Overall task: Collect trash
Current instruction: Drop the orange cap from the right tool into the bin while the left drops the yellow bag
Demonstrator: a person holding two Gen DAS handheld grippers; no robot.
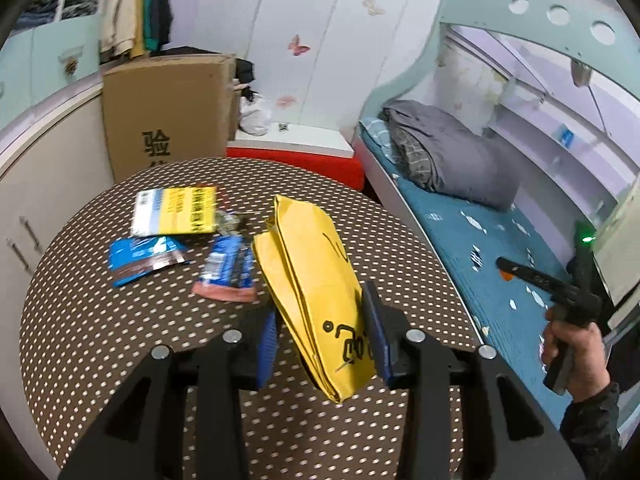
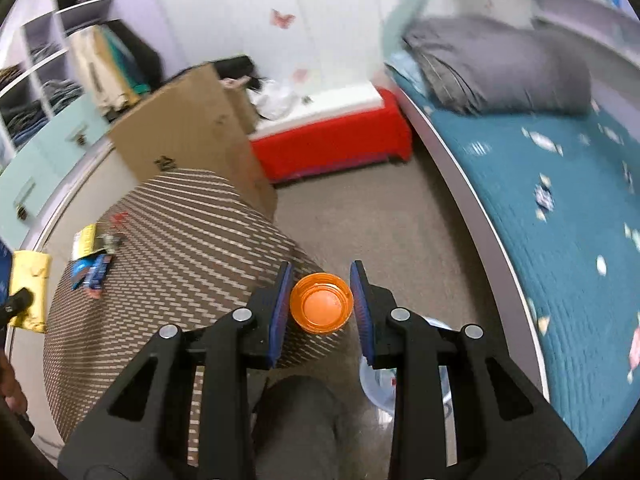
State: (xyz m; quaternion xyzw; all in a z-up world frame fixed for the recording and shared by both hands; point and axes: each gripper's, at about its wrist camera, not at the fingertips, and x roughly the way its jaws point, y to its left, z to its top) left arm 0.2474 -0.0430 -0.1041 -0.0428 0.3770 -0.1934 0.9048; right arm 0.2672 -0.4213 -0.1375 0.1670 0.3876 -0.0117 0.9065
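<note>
Ahead of me a tall cardboard box stands on the floor behind the dotted bench. Beside the box sits a low red chest with a white top, against the white wall with its pink butterfly stickers. To my right runs the bed, its teal cover under a folded grey quilt. Clothes hang above the box.

A yellow bag – folded flat, creased, black print near its lower end – hangs tilted above the worktop. An orange cap, hollow side up, sits past the worktop's edge. Three wrappers lie flat – a yellow-white, a blue-brown, a blue-pink.
</note>
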